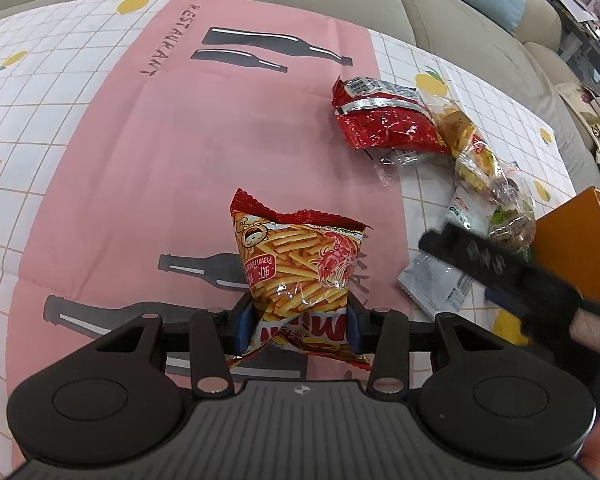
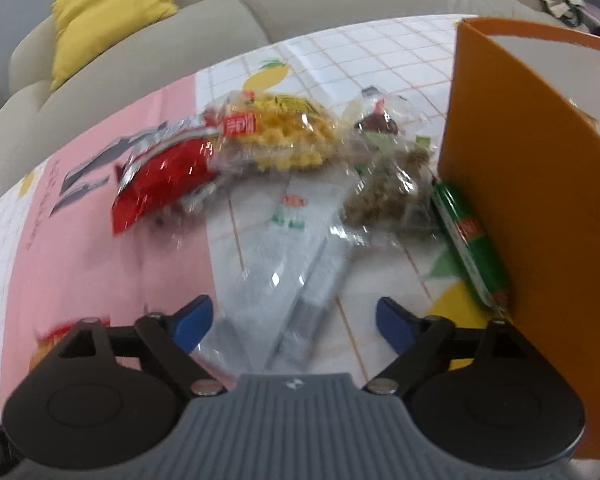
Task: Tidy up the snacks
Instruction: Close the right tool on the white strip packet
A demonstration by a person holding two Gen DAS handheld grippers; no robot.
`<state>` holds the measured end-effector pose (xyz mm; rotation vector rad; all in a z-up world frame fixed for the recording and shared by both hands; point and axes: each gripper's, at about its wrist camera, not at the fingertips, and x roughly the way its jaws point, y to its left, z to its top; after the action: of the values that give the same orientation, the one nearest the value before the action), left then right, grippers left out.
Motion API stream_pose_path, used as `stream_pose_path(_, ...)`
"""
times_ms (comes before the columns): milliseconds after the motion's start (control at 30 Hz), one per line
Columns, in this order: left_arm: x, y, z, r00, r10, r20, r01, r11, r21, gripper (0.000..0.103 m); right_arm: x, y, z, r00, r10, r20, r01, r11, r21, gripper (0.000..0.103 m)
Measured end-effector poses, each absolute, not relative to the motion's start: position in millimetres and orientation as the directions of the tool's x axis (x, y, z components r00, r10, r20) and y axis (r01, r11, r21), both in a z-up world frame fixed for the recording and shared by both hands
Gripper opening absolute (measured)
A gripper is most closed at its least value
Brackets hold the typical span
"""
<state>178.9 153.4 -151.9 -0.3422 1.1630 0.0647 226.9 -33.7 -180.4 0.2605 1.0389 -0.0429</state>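
The light, crackly prawn-stick bag (image 1: 300, 268) is pinched low by the left gripper (image 1: 300, 326). At three o'clock, the right gripper (image 2: 294, 322) is spread over a slippery white sachet (image 2: 284, 256), best taken at its seam.

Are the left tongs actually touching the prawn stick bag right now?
Touching. The left wrist view shows the left tongs with both blue pads pressed against the sides of the prawn stick bag, pinching it in.

My left pads pinch an upright prawn-stick bag (image 1: 300, 268). Ahead lie a crinkled red packet (image 2: 160, 184), yellow snacks (image 2: 288, 136), a flat white pouch (image 2: 284, 256) and a green roll (image 2: 472, 244) beside the orange box (image 2: 540, 200).
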Motion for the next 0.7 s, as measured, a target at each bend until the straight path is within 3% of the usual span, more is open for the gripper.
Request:
stream_pose_path(167,180.9,159.1,-158.7,0.389,-0.124,-0.913,-0.245,0.941,-0.232,0.049,235.3,-10.7,-187.4,0.534,-0.036,-0.844,0.149,0.988,0.052,0.09)
stream_pose_path(233,181.9,160.4,-160.3,0.388,-0.126,-0.913,-0.248,0.94,-0.235,0.049,230.0,-6.0,-188.1,0.56,-0.059,-0.826,0.122,0.993,0.011,0.079)
stream_pose_path(333,182.4,160.7,-161.9,0.389,-0.132,-0.912,-0.25,0.937,-0.242,0.049,221.5,-8.4,-186.5,0.587,-0.043,-0.808,0.091,0.996,0.013,0.065)
stream_pose_path(433,182.4,158.2,-161.5,0.389,-0.138,-0.911,-0.244,0.938,-0.247,0.049,217.3,-15.0,-186.3,0.587,-0.008,-0.809,0.051,0.998,0.026,0.058)
stream_pose_path(700,172.9,154.4,-151.5,0.398,-0.17,-0.901,-0.239,0.929,-0.281,0.049,186.1,-38.6,-178.4,0.523,0.172,-0.835,-0.123,0.984,0.125,0.05)
